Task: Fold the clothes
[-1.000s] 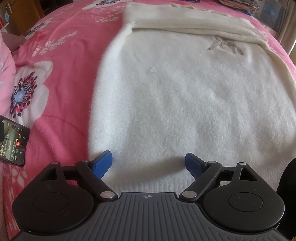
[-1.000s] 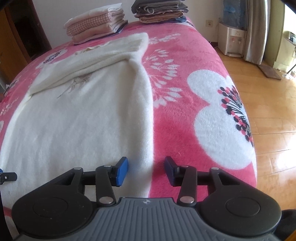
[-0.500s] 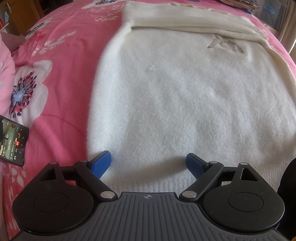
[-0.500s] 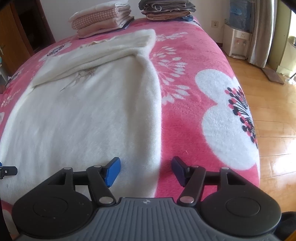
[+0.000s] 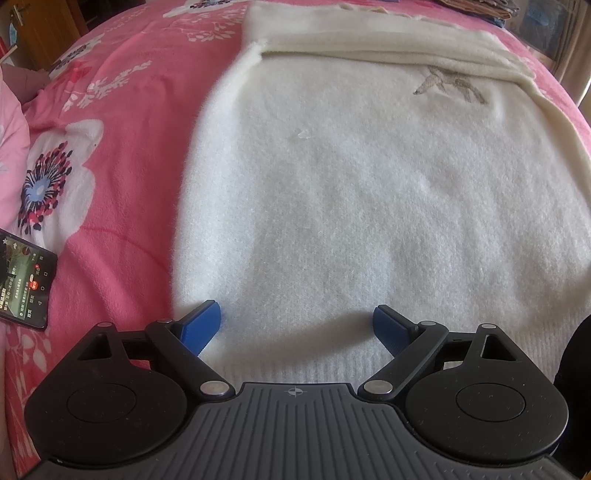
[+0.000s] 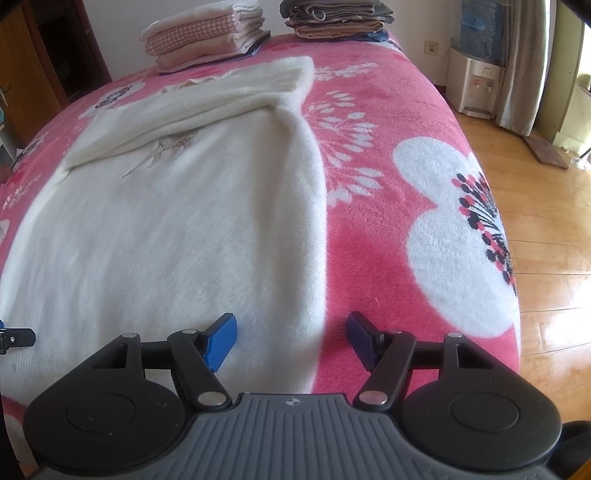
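A cream knitted sweater [image 5: 369, 192] lies flat on the pink floral bedspread [image 5: 122, 122], its sleeves folded across the far end. It also shows in the right wrist view [image 6: 177, 229]. My left gripper [image 5: 297, 326] is open over the sweater's near left hem corner, holding nothing. My right gripper [image 6: 291, 338] is open and straddles the sweater's near right edge, left finger over the knit, right finger over the bedspread [image 6: 424, 229]. The left gripper's tip [image 6: 14, 336] shows at the far left of the right wrist view.
A phone [image 5: 22, 280] lies on the bed left of the sweater. Two stacks of folded clothes [image 6: 207, 33] [image 6: 338, 16] sit at the far end of the bed. The bed's right edge drops to a wooden floor [image 6: 546, 236].
Both grippers have opened a little wider. The right gripper has shifted slightly so the sweater's right edge sits more centred between its fingers.
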A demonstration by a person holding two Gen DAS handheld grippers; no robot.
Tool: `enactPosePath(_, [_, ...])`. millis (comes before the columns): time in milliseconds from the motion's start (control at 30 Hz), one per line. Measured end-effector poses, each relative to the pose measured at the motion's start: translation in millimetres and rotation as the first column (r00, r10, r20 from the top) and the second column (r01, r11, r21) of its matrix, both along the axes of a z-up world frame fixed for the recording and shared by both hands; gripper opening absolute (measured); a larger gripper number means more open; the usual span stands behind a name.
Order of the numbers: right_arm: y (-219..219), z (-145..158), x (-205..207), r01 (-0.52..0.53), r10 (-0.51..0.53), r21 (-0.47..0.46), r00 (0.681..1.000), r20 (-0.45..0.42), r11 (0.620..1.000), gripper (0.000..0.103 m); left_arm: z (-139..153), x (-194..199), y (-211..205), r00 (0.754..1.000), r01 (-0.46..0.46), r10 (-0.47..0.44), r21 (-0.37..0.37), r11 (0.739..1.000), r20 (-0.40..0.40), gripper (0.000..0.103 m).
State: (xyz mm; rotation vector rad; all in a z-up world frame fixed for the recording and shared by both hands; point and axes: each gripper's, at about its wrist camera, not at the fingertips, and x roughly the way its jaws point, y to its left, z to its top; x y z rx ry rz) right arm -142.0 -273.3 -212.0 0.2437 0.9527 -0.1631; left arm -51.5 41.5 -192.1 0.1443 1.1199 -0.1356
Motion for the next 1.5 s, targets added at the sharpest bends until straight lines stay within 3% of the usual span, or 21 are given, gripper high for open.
enactPosePath(1500, [1.4, 0.4, 0.3, -0.008, 0.008, -0.006, 1.000, -0.005, 1.000, 0.071, -0.6, -1.2, -1.9, 1.000, 0.001, -0.001, 0.005, 1.000, -0.004, 0.091])
